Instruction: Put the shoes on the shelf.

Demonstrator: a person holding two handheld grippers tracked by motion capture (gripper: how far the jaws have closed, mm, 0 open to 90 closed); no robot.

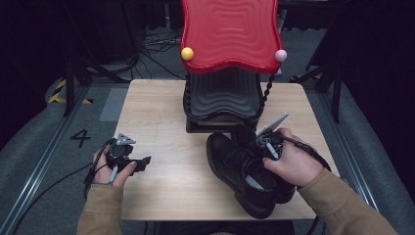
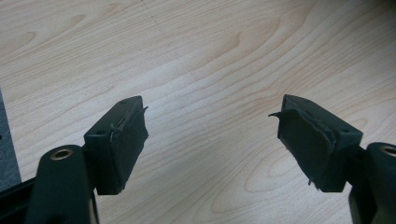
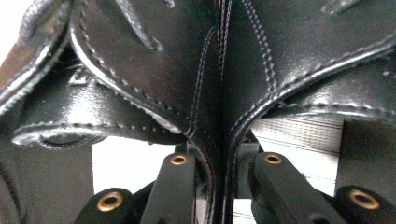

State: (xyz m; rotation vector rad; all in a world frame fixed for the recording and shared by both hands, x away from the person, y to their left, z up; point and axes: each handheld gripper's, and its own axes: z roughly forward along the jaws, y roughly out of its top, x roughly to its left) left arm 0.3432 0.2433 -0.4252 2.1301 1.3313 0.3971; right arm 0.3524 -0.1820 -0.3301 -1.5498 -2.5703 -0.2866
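A dark workshop floor with cables and rails surrounds a pale wooden table (image 1: 161,186), at whose far edge stands a shoe rack (image 1: 222,100) with a black ribbed lower shelf and a red wavy upper shelf (image 1: 230,34). We see a pair of black leather shoes (image 1: 244,176) on the right half of the table, just in front of the rack, their long axes running from the near right edge toward the rack, heels toward the person. The right gripper (image 1: 262,144) sits on the farther part of the pair; in the right gripper view its jaws stand close together, pinching the two adjoining leather walls (image 3: 219,93) of the shoes where they meet, so we read it as clamped on both shoes at once. The left gripper (image 1: 142,164) rests well apart at the near left of the table, and in the left gripper view its jaws stand wide over bare wood with nothing between the pads (image 2: 123,144). We judge that the pair is to go onto the rack. The relation that governs this move is that the lower shelf lies straight ahead of the shoes, beyond their far end and slightly left; the right hand (image 1: 293,164) is the nearer one and already holds the load, so the carry should run forward along the shoes' long axis.
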